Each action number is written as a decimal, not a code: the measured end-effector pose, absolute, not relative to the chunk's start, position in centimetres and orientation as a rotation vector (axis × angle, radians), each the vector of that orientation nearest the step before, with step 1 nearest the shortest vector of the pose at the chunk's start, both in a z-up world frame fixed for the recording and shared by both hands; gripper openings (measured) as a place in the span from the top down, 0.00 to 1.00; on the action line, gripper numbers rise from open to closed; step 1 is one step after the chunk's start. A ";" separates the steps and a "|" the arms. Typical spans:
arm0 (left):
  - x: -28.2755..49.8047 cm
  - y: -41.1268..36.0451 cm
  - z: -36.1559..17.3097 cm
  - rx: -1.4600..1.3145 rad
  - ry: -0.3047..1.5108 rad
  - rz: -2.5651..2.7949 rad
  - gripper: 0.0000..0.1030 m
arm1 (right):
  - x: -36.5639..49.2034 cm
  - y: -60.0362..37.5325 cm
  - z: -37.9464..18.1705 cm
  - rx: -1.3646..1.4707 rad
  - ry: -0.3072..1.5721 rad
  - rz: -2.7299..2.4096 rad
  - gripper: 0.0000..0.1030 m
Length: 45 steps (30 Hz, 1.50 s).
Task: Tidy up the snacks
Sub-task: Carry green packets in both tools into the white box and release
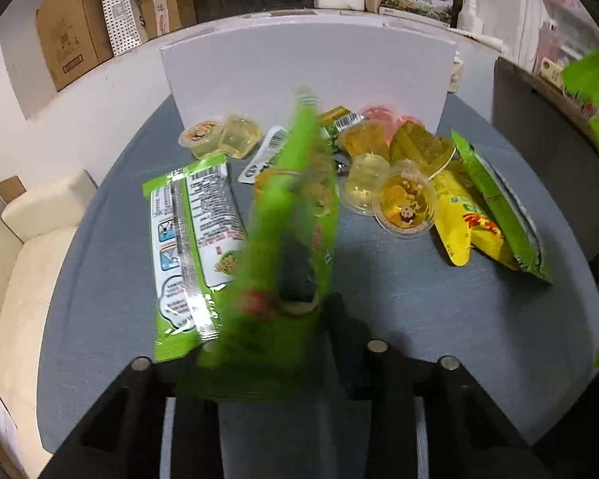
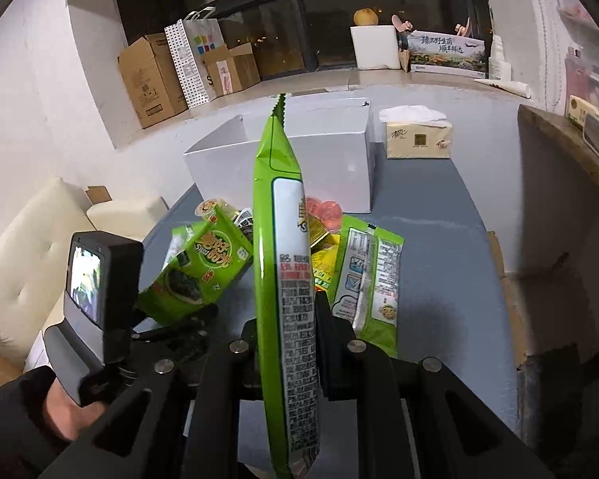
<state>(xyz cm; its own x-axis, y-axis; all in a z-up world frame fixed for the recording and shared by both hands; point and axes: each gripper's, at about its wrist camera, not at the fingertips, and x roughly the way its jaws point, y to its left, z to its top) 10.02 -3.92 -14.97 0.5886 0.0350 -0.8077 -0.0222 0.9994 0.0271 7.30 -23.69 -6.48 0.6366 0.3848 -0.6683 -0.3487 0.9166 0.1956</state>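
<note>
Glossy green foil is what both tools hold. The right gripper (image 2: 287, 343) is clamped on a long, flat green packet (image 2: 285, 279) turned edge-on, its serrated end pointing to 12 o'clock and its printed white back panel facing 3 o'clock; black fingers (image 2: 331, 343) press it from both sides. The left gripper (image 1: 299, 319) pinches a second green snack pack (image 1: 287, 247), motion-blurred in its own view, sharper in the right view at 9 o'clock of the long packet, tilted above the table.

On the matte grey table (image 1: 419, 311) lies another green packet (image 1: 191, 247), back side up, at 9 o'clock of the left gripper's pack. Clear, round plastic jelly cups (image 1: 405, 207) with yellow contents cluster toward 1 o'clock, with two more cups (image 1: 219, 139) at 11 o'clock. Crinkled yellow and green bags (image 1: 483, 219) lie at 3 o'clock of the cups. A smooth white box (image 2: 299, 163) stands at 12 o'clock beyond the snacks, a tissue pack (image 2: 417, 135) just beside it
</note>
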 end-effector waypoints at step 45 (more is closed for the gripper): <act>31.9 3.6 -1.3 0.008 0.659 -0.020 0.10 | 36.0 -17.3 0.1 0.108 0.736 0.349 0.00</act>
